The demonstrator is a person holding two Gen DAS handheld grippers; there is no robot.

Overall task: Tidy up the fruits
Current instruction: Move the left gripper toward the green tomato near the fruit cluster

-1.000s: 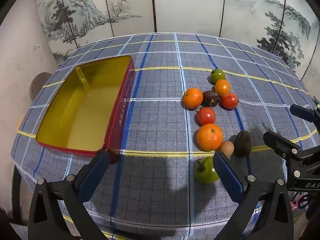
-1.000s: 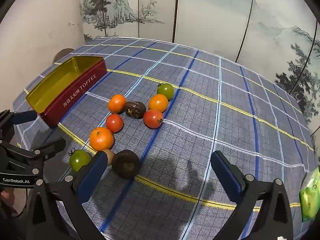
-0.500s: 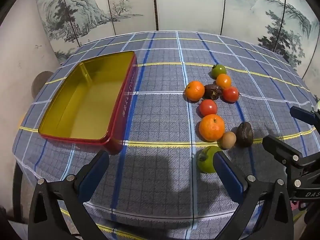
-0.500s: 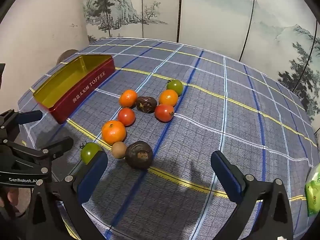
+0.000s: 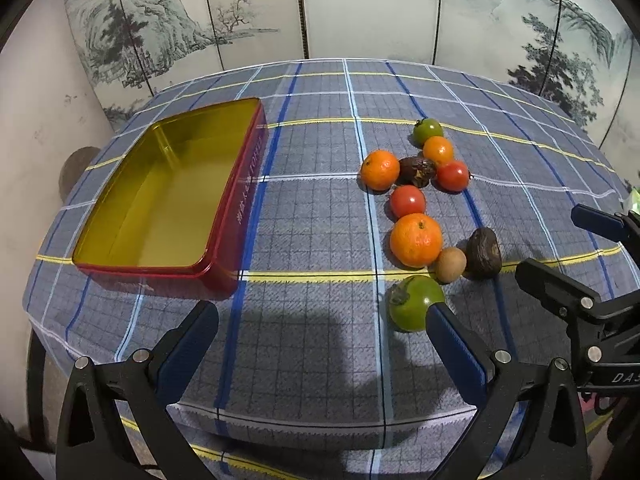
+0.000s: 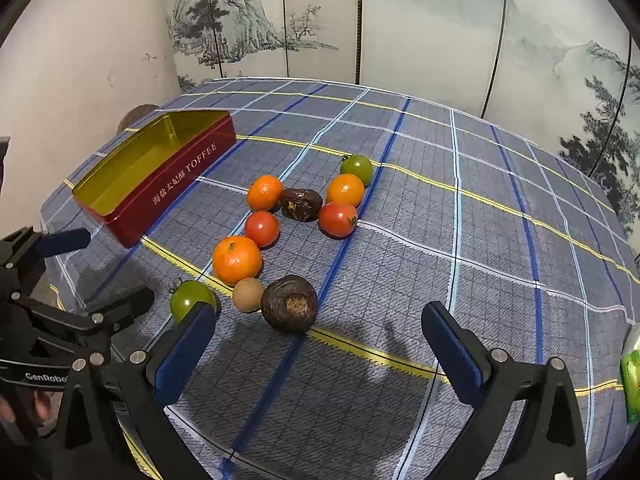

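An open red toffee tin with a gold inside stands empty at the table's left. To its right lie several loose fruits. Nearest are a green tomato, a big orange, a small brown kiwi and a dark avocado. Farther back lie red tomatoes, oranges, a dark wrinkled fruit and another green tomato. My left gripper hovers open above the front edge. My right gripper is open too, just short of the avocado.
The checked blue tablecloth drops off at the front edge right below both grippers. A painted folding screen closes off the back. A green packet lies at the far right edge. A round brown object sits beyond the table's left side.
Both grippers have drawn back and upward from the table, so more of the cloth's front edge shows. The fruits and the tin have not moved, and both grippers stay open.
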